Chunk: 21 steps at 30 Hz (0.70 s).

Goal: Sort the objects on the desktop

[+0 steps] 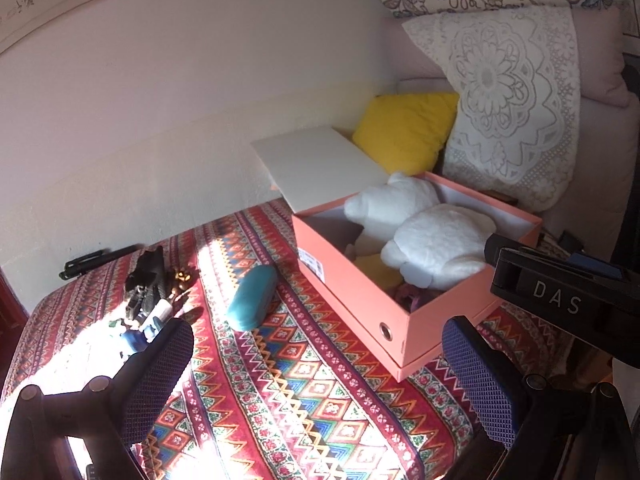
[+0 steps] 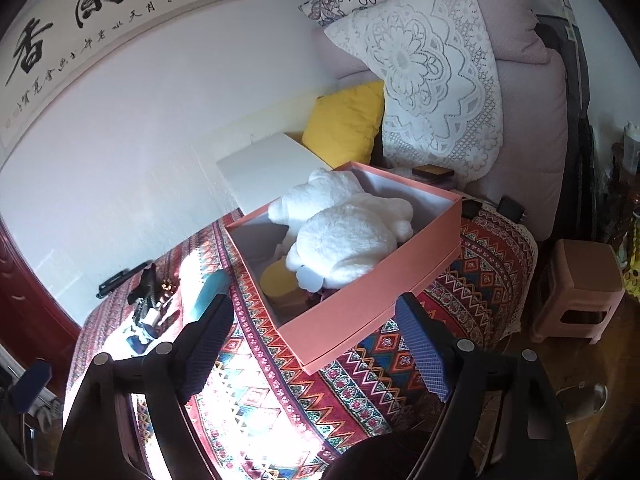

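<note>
One pink box [image 1: 372, 304], white plush toy [image 1: 436, 244] inside

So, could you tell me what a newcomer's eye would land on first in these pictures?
Probably the open salmon-pink box on the patterned tablecloth, with a white plush toy bulging above its rim. Left of the box a teal case lies on the cloth, and further left a small clutter of dark items sits in a bright patch of sun. Behind it all, a yellow cushion and a lace-covered pillow lean by the wall.

box [image 1: 360, 300] salmon-pink | plush toy [image 1: 436, 244] white | glasses case [image 1: 253, 297] teal | tablecloth [image 1: 312, 400] multicoloured zigzag
</note>
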Each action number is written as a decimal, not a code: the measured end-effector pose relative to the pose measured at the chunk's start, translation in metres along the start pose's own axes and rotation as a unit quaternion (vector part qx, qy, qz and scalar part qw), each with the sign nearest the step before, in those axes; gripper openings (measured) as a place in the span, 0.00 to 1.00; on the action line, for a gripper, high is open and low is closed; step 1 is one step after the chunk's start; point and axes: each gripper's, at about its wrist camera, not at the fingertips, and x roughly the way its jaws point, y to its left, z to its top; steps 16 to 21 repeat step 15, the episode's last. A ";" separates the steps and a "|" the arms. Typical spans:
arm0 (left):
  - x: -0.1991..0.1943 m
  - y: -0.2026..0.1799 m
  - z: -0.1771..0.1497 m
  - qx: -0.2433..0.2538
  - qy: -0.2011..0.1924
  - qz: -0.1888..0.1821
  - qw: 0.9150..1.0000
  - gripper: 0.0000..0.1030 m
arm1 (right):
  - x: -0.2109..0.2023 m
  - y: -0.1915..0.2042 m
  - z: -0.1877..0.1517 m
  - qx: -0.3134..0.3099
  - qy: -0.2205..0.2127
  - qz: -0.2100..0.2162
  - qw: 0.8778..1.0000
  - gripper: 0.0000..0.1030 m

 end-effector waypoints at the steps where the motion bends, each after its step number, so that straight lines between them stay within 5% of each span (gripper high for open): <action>1: -0.003 0.000 0.000 0.000 -0.001 -0.002 1.000 0.99 | -0.003 0.000 -0.001 -0.001 -0.001 -0.001 1.000 0.83; 21: -0.040 -0.011 -0.008 0.020 -0.040 -0.012 0.999 0.99 | -0.034 -0.002 -0.008 -0.014 -0.017 -0.008 1.000 0.85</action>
